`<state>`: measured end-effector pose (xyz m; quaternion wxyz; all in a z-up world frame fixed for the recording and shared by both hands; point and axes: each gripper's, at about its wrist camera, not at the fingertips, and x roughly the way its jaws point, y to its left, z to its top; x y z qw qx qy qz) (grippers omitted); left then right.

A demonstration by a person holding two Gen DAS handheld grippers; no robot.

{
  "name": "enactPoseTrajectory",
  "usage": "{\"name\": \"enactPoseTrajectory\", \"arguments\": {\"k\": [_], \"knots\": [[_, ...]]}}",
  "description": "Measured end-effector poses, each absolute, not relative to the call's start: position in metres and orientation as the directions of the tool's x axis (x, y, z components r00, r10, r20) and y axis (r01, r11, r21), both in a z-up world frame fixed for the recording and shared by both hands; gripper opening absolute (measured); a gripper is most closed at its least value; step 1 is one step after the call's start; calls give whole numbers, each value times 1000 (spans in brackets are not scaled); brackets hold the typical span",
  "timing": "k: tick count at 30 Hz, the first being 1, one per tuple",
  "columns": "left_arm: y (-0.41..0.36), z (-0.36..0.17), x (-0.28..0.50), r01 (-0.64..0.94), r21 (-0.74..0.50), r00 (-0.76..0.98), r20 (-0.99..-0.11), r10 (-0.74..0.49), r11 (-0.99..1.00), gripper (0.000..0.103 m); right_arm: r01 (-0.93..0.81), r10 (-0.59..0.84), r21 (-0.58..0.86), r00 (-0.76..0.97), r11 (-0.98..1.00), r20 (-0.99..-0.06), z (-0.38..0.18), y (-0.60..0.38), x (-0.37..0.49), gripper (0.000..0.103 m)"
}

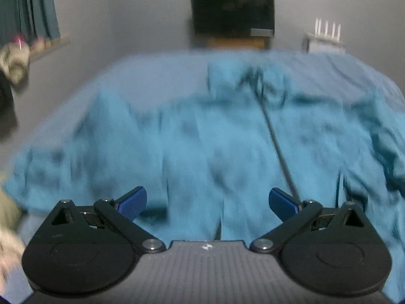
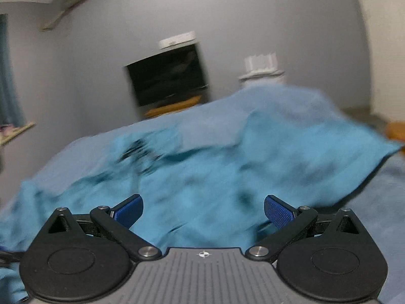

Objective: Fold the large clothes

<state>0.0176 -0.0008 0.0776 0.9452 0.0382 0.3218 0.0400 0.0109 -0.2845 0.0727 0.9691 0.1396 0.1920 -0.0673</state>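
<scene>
In the left wrist view, a teal jacket [image 1: 202,139] is seen spread front-up across the middle of the frame on a paler blue bed cover [image 1: 157,71]. Its dark zipper [image 1: 276,141] runs diagonally from the collar at upper centre down toward the lower right. The left gripper [image 1: 207,204] is held released at the bottom centre, its blue pads [image 1: 133,202] wide apart with nothing between them. A dark screen [image 1: 233,15] is seen against the wall at the top.

In the right wrist view, the jacket [image 2: 197,177] fills the centre, blurred, one sleeve stretched toward the right edge. The right gripper [image 2: 203,209] is likewise spread and empty, above the fabric's near edge. The screen [image 2: 168,76] is seen at upper centre.
</scene>
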Motion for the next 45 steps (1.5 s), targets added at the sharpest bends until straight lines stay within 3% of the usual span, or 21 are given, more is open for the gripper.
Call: {"name": "enactPoseTrajectory", "arguments": {"k": [2,4,9,14,17,22,29,35,36,37,38,45], "knots": [[-7,82,20,-28,112,849,-522,83,993,103,251,-153,246,921,936,-358,77,-317,15,103],[-12,71,24,12,118,863,-502,49,993,103,321,-209,276,907,906,-366,74,-356,23,103],[-2,14,31,103,-28,757,-646,-97,994,103,524,-345,375,824,765,-449,38,-448,43,103],[-1,-25,32,129,-26,650,-752,-105,991,103,565,-328,599,822,567,-465,-8,-516,41,99],[-12,-38,38,159,-24,618,-777,-119,987,103,563,-345,652,826,507,-445,-27,-541,49,92],[-25,-59,53,211,-5,569,-812,-127,977,103,590,-365,684,806,430,-466,-63,-574,76,67],[-35,-77,91,215,-7,509,-852,-119,976,103,481,-368,761,866,436,-337,-84,-601,90,61],[-43,-80,92,242,28,514,-851,-104,970,103,431,-291,807,897,404,-334,-82,-601,102,50],[-42,-80,93,242,26,514,-852,-105,970,103,430,-299,803,897,413,-326,-78,-600,102,42],[-42,-80,94,240,22,513,-852,-107,971,103,428,-320,793,896,434,-308,-74,-600,101,17],[-40,-80,93,238,16,512,-852,-112,971,103,417,-337,787,898,455,-281,-70,-597,97,6],[-40,-79,93,233,7,519,-847,-118,972,103,384,-385,604,913,699,-135,-8,-543,96,3]]}}
